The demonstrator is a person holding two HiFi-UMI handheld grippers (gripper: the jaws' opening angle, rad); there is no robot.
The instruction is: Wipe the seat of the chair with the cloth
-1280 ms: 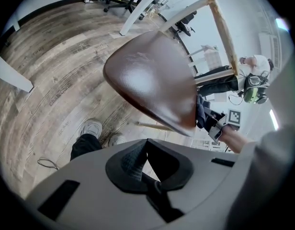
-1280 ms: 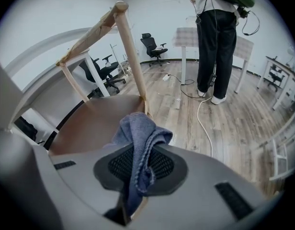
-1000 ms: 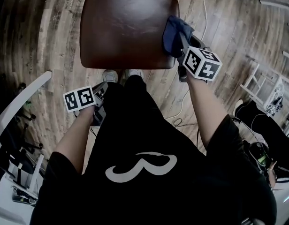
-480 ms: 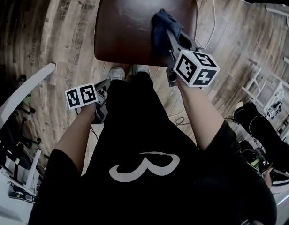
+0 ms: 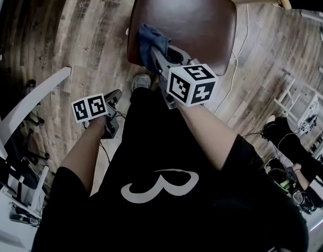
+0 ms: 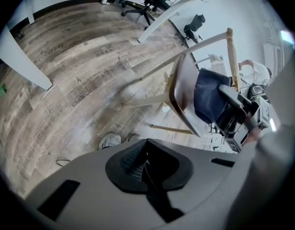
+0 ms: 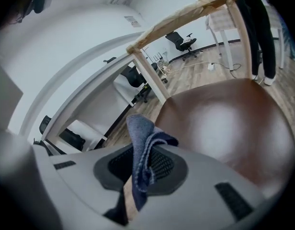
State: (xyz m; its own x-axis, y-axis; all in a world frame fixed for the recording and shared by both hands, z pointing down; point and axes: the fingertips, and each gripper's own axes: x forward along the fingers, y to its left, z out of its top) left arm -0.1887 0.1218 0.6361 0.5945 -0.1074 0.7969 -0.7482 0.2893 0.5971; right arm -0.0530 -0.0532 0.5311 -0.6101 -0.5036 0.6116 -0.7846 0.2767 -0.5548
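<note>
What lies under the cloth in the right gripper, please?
The brown seat, at its near left edge. The cloth, held in the right gripper, hides the spot beneath it.

Dark blue cloth (image 5: 149,41), glossy brown seat (image 5: 198,14), weathered grey-brown plank floor (image 5: 72,30).

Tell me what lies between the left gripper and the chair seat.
The head view shows only wooden floor and the person's shoe between the left gripper and the chair seat. The cloth is in the right gripper's claw.
</note>
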